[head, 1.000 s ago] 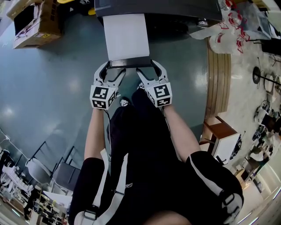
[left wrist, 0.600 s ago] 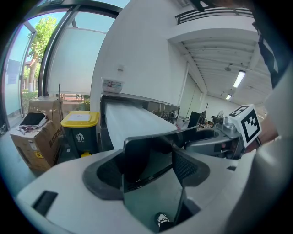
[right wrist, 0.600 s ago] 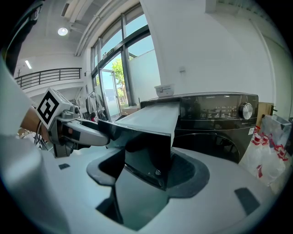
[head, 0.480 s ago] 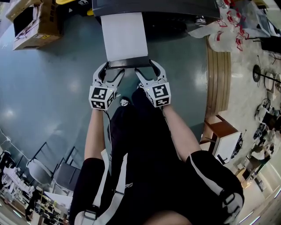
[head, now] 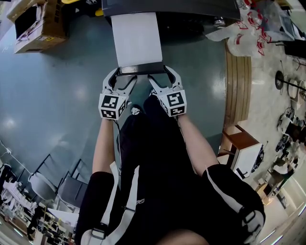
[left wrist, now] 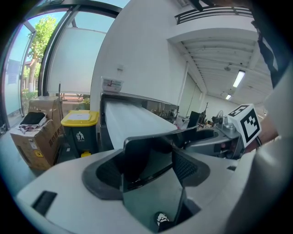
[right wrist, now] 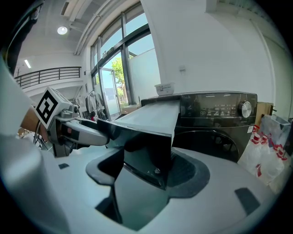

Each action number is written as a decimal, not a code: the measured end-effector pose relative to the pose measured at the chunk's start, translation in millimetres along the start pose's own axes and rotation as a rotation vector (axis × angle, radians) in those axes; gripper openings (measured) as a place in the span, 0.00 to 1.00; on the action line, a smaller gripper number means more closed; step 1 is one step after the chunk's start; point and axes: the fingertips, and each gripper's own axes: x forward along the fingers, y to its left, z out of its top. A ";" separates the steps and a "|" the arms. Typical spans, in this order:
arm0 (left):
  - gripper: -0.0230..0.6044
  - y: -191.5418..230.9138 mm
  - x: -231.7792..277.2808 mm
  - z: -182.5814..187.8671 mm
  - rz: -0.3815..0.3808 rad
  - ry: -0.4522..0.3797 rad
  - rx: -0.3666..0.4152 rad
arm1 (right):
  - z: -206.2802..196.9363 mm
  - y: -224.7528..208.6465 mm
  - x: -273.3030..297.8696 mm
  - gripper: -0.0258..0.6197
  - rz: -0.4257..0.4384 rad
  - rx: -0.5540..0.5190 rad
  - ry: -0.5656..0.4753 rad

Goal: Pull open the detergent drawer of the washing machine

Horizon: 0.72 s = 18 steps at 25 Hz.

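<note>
A long white detergent drawer [head: 137, 40] sticks far out of the dark washing machine [head: 191, 9] toward me. Its dark front panel [head: 141, 70] lies between my two grippers. The left gripper [head: 123, 75] straddles the panel's left end [left wrist: 151, 155], with a pad against each side. Over the panel's right end [right wrist: 142, 141] sits the right gripper [head: 160, 74]. Its jaws have just been opening slightly, and the panel still sits between the pads and touches them. The machine's control panel and round door [right wrist: 219, 112] show in the right gripper view.
A cardboard box [head: 40, 28] and a yellow-lidded bin [left wrist: 80, 130] stand left of the machine. White and red plastic bags [head: 248, 33] lie to its right, beside a wooden strip [head: 238, 91] and a wooden stand [head: 241, 143]. My legs are directly below the grippers.
</note>
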 end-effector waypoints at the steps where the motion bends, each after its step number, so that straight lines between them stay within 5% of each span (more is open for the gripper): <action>1: 0.56 0.5 0.3 -0.4 0.002 -0.002 -0.002 | -0.1 -0.2 0.6 0.52 -0.001 0.002 -0.001; 18: 0.56 5.8 -25.2 -11.4 0.053 -0.006 -0.059 | -15.1 2.6 -18.8 0.52 -0.051 0.079 0.013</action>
